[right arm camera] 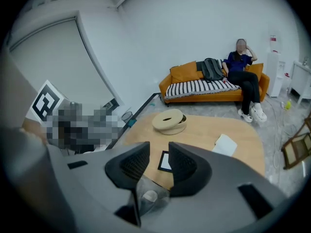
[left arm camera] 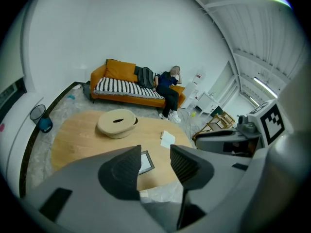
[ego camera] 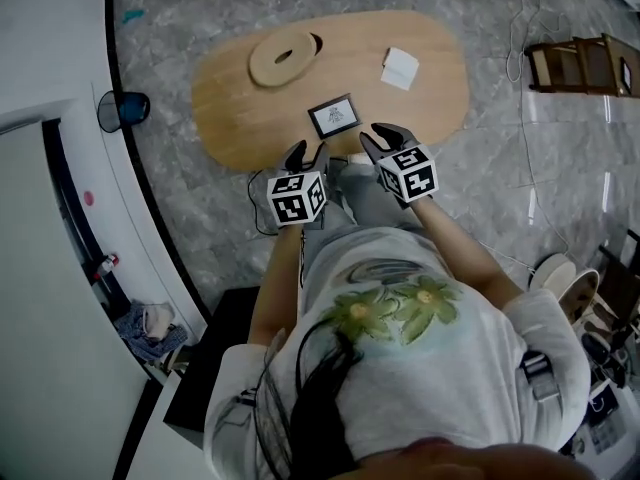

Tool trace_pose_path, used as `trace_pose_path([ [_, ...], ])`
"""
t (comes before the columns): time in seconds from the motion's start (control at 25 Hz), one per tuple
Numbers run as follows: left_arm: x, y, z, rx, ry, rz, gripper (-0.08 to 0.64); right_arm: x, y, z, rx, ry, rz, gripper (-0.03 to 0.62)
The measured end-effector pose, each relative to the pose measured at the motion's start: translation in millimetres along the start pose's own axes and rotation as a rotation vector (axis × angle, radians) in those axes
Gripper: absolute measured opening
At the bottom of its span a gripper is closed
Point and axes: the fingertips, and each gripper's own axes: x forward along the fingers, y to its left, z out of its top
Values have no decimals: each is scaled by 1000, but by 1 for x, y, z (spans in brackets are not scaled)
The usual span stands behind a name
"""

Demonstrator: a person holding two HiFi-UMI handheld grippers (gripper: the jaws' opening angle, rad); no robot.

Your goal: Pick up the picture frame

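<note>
Left gripper [ego camera: 307,155] is held with jaws apart, nothing between them, just short of the wooden table's [ego camera: 230,108] near edge. Ahead and slightly right, the picture frame [ego camera: 333,116] is seen lying flat, long axis running across, between the 2 tools. Right gripper [ego camera: 383,138] is likewise spread and empty. The frame is sighted through its gap, so it is judged better lined up.

A lounge-like living space: an orange sofa [left arm camera: 119,71] and a low wooden table [ego camera: 430,88] on marbled floor [ego camera: 520,178].
</note>
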Motion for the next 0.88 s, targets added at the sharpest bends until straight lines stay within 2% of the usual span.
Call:
trace_pose_path([
  [0.28,29,17,-9,-74,1,80,208,27,-23,-8,-67,72,67,120],
  [0.44,42,22,-20,-82,38,75,216,43,-29,-18,-61,109,91,143],
  [0.88,79,42,-45,-91,114,91,224,79,-51,-45,-49,175,56,152],
])
